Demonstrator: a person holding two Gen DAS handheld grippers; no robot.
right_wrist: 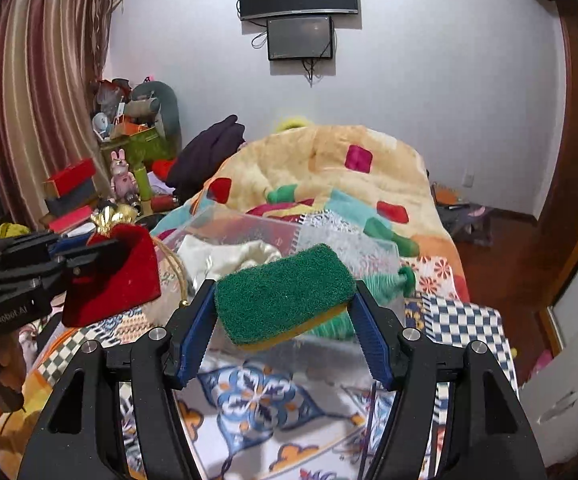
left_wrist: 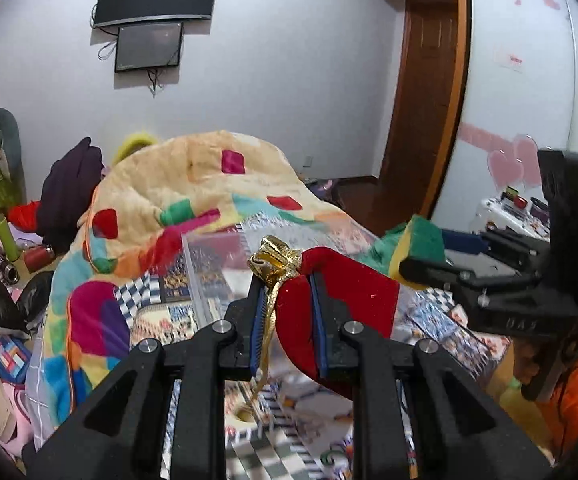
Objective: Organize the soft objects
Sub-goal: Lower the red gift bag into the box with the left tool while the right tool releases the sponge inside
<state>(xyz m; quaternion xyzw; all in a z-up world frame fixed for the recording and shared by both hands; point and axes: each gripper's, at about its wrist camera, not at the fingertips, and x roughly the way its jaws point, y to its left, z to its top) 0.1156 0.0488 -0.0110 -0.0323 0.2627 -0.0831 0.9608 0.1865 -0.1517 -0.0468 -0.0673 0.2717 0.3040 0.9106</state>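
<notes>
My left gripper [left_wrist: 287,280] is shut on a red velvet pouch [left_wrist: 349,292] with a gold drawstring top [left_wrist: 275,258], held above the bed. The pouch also shows in the right wrist view [right_wrist: 117,272], gripped by the left gripper [right_wrist: 85,258]. My right gripper [right_wrist: 285,288] is shut on a green and yellow scouring sponge [right_wrist: 285,290], held over a clear plastic box [right_wrist: 249,228] that holds cream cloth [right_wrist: 225,256] and green fabric. In the left wrist view the sponge [left_wrist: 421,244] sits in the right gripper [left_wrist: 429,258] at the right, beyond the clear box [left_wrist: 213,264].
A patchwork sheet [right_wrist: 257,396] covers the bed, with a bunched colourful blanket [right_wrist: 329,168] behind the box. Cluttered shelves and toys [right_wrist: 125,172] stand at the left by a curtain. A dark garment [right_wrist: 209,152] lies beyond. A wooden door [left_wrist: 425,120] is at the right.
</notes>
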